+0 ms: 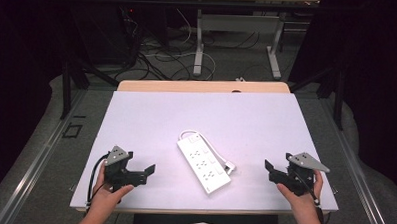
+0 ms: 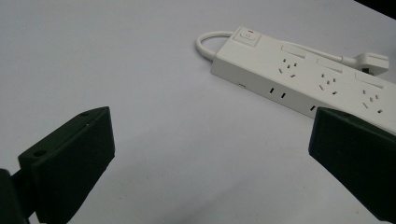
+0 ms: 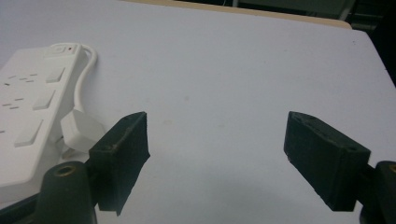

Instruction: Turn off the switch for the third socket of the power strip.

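Claws (image 1: 147, 171) (image 1: 270, 170) open, flanking power strip (image 1: 203, 162), apart.

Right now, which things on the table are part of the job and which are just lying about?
Part of the job:
- white power strip, lying flat mid-table
- its plug, resting beside the strip on its short looped cord
- left hand-held gripper, open
- right hand-held gripper, open

Just lying about:
- cables on the floor beyond the table
- far desk's legs
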Motion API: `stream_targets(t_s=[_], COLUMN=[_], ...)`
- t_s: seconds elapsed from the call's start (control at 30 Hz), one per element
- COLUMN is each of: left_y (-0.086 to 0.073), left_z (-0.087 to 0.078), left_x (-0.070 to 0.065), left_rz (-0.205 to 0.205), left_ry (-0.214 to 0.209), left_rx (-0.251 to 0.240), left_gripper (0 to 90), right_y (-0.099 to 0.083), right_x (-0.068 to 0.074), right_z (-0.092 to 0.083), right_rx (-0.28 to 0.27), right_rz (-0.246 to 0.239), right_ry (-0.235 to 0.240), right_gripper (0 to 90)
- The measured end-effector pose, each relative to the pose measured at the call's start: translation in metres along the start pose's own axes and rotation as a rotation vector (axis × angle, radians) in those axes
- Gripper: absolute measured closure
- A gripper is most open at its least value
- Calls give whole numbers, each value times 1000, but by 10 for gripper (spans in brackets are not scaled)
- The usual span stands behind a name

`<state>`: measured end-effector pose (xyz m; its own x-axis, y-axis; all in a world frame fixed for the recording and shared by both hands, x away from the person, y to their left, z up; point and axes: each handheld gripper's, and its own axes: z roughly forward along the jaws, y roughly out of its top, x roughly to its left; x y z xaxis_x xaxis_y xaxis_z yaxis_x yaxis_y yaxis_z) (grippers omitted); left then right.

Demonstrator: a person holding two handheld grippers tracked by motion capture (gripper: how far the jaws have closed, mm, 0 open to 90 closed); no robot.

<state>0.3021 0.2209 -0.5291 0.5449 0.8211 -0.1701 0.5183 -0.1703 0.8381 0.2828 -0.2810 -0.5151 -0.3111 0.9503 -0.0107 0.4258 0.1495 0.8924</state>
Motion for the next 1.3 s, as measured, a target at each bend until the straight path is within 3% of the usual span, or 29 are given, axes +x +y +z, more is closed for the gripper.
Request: stream_targets(t_s=[0.07, 0.3, 0.7, 0.87, 0.97, 1.3], left_y=[0, -1, -1, -2, -2, -2], left_z=[1, 1, 2, 3, 4, 5], left_x=[-1, -2, -1, -3, -4, -4], left_rz=[3, 6, 5, 13, 11, 9], left_ry=[6, 12, 12, 16, 13, 12], left_rx=[0, 8, 9, 17, 21, 21], left_gripper=[2, 3, 3, 2, 3, 3], right_y=[-2, -3, 7, 12, 16, 30], right_x=[2, 2, 19, 27, 29, 34], right_z=[2, 2, 4, 5, 5, 3], right_rx=[1, 13, 33, 44, 62, 66], right_rz=[-22, -7, -132, -136, -126, -133], right_ry=[7, 12, 60, 97, 95, 105], right_gripper=[150, 153, 297, 367, 396, 410])
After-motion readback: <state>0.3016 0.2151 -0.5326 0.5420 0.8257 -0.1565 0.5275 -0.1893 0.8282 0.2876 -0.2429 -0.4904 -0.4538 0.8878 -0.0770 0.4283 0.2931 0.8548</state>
